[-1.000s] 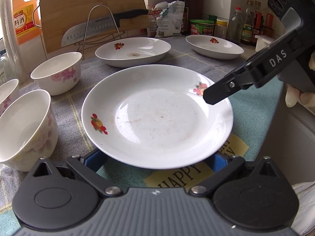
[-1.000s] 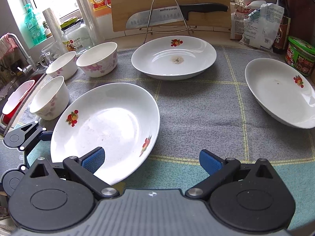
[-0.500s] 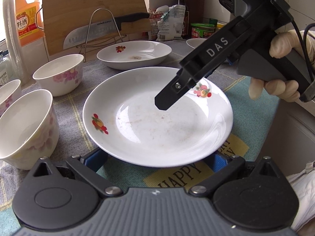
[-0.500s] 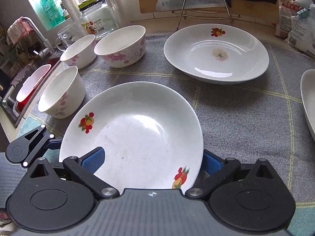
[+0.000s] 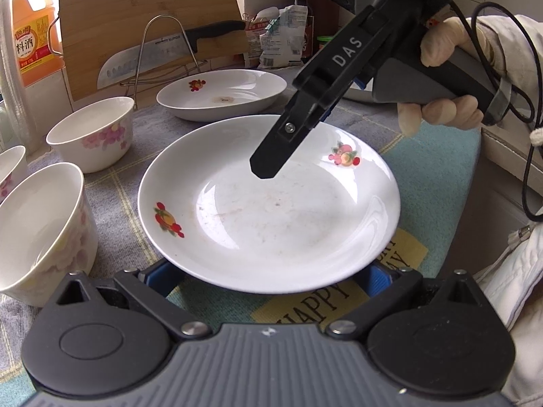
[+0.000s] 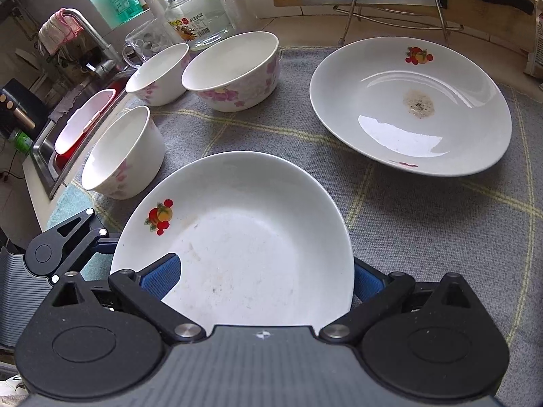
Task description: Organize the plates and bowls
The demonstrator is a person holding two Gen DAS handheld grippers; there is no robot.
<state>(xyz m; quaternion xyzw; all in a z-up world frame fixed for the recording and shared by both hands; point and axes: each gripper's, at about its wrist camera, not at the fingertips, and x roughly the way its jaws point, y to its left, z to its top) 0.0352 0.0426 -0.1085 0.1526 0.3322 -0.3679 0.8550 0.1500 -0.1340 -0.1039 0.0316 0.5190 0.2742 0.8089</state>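
Near plate resting on the grey checked cloth over the counter, fruit prints on its rim, faint smears in the well. Left gripper low at the plate's near edge, fingers spread wide with a blue pad showing at each side of the rim; contact not clear. Right gripper over the same plate from the opposite side, fingers also wide, 1 blue pad above the well, the other beyond the rim. Gloved hand on its handle. Second plate farther back, brown stain at centre, well apart. 3 floral bowls upright to the left, near the sink.
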